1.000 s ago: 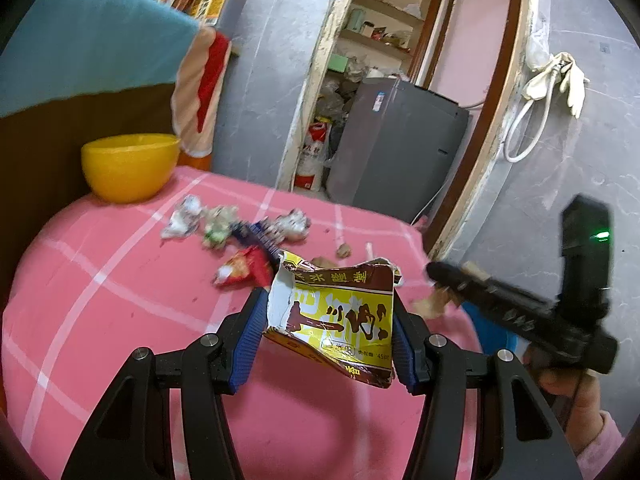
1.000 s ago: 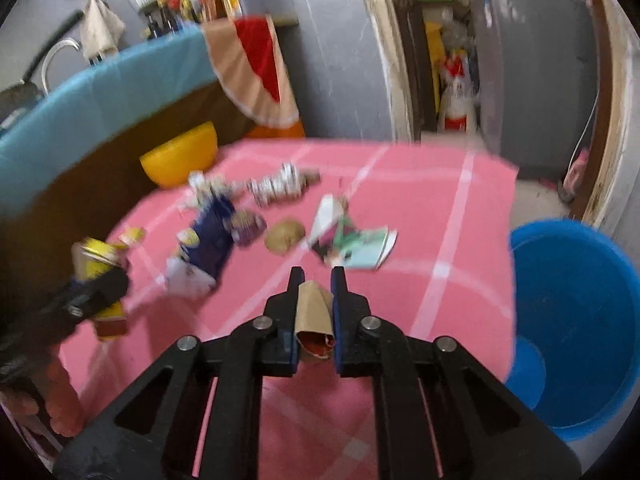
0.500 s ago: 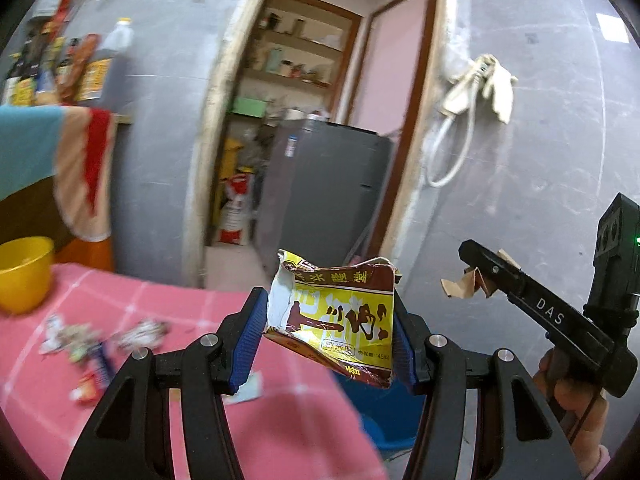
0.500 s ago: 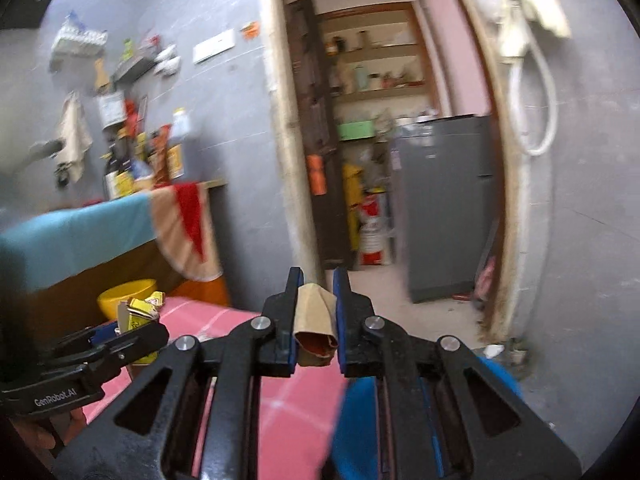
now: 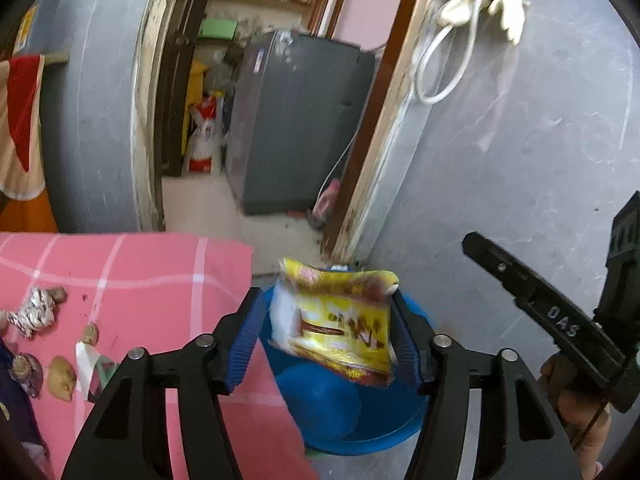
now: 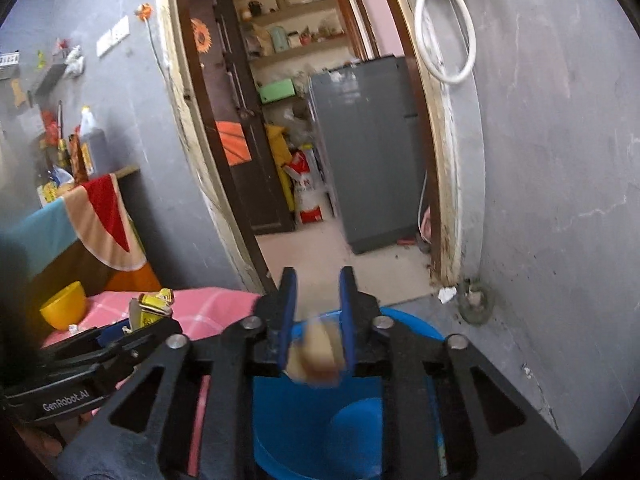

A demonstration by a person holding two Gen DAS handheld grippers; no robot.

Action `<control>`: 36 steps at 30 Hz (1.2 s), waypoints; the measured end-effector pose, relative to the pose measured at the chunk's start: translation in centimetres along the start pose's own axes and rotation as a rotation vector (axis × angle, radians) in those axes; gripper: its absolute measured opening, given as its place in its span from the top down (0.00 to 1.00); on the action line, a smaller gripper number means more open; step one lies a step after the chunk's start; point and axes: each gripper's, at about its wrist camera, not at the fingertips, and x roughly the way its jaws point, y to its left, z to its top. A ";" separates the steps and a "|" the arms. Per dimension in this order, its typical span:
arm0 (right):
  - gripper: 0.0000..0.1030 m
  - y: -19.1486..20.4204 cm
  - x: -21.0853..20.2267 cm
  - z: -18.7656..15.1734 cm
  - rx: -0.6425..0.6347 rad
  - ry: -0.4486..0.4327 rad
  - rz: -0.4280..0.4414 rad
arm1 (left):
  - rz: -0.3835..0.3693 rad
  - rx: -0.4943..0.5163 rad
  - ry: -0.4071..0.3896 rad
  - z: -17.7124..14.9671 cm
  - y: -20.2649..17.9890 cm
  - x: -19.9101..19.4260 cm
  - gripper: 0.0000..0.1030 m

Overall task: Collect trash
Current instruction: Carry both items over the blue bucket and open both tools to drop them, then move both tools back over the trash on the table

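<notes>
A: Report finger state.

B: My left gripper [image 5: 326, 334] has just been opening; the yellow wrapper [image 5: 334, 324] sits between its fingers, above the blue bin [image 5: 360, 428]. My right gripper [image 6: 318, 312] has just been opening too; its fingers stand released, the brown scrap [image 6: 316, 354] blurred, apparently dropping.

A: Why there?

B: Both loads fall into the bin beneath; more litter [image 5: 38, 312] waits on the desk [image 5: 152, 272], left of my fingers.

Soft daylight, fisheye-curved dark edges, motion blur near centre.
</notes>
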 end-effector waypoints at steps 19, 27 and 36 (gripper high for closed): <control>0.00 6.2 -5.1 0.4 -0.095 -0.268 0.070 | 0.166 -0.084 -0.365 -1.4 6.2 -12.6 0.02; 0.00 11.6 -7.1 -0.8 -0.146 -0.371 0.181 | 0.292 -0.047 -0.500 -4.0 8.0 -18.6 0.02; 0.00 17.0 -7.3 -2.8 -0.224 -0.374 0.248 | 0.420 -0.023 -0.535 -8.2 11.3 -22.5 0.02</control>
